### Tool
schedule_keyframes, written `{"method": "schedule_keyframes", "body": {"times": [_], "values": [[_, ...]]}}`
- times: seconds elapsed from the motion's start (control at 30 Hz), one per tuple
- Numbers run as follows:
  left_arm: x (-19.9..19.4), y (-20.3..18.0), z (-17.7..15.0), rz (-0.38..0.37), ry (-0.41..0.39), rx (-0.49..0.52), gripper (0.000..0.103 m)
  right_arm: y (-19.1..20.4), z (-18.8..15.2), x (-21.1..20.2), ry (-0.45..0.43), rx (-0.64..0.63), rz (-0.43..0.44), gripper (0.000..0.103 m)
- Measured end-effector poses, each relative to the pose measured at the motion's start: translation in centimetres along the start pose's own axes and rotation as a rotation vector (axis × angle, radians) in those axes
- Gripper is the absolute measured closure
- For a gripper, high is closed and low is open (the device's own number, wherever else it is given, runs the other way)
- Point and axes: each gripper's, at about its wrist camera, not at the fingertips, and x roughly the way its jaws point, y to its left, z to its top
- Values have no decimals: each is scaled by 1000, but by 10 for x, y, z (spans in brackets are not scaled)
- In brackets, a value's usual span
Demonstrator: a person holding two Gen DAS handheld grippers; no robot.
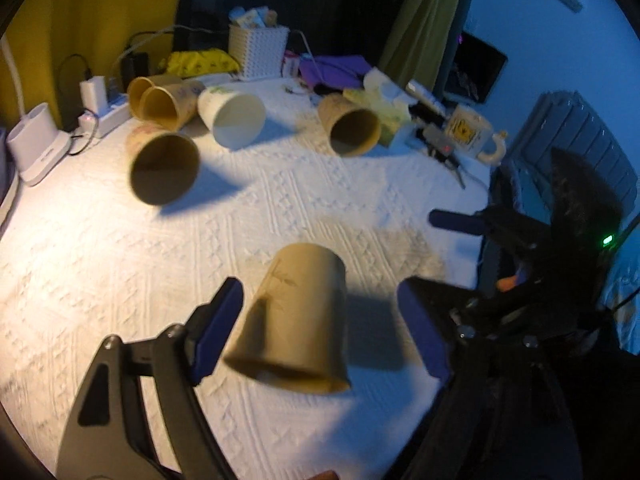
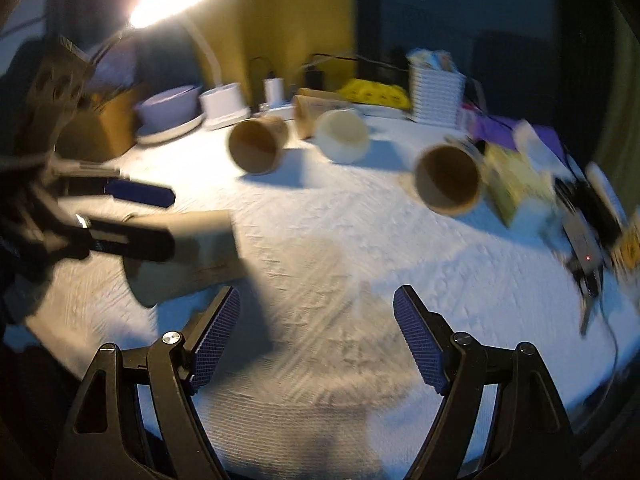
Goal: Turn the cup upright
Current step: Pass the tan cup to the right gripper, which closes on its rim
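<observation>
A tan cup [image 1: 294, 320] lies on the white cloth, rim toward me, between the fingers of my open left gripper [image 1: 320, 328]; the pads stand apart from its sides. In the right wrist view the same cup [image 2: 188, 256] lies at the left with the left gripper's fingers [image 2: 132, 240] around it. My right gripper [image 2: 316, 336] is open and empty over bare cloth; it also shows at the right in the left wrist view [image 1: 456, 220].
Several more cups lie on their sides farther back: a brown one [image 1: 164, 168], a cream one [image 1: 232, 118], another brown one [image 1: 352, 124]. A white basket [image 1: 258, 52], a mug [image 1: 472, 132], chargers and clutter line the table's far edge. A lamp [image 2: 172, 0] shines at the left.
</observation>
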Motion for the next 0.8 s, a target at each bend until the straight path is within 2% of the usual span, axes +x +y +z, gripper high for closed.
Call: {"method": "schedule_keyframes", "body": {"times": [0.07,0.23,0.4,0.7,0.8], "values": [[-16,6,-6,10,-32,-26,22,9,4,5,23,-57,26,21],[-54,29,-36,64,-110,-90,22,46,19,12,50,-331,82,21],[-63,55,-64,86,-121,-157,22,81,37,19,93,-653,138,21],[-63,84,-90,44,-143,-251,22,124,45,47,272,-1144,200,21],[-67,87,-92,32,-152,-251,22,134,49,58,330,-1238,214,21]]}}
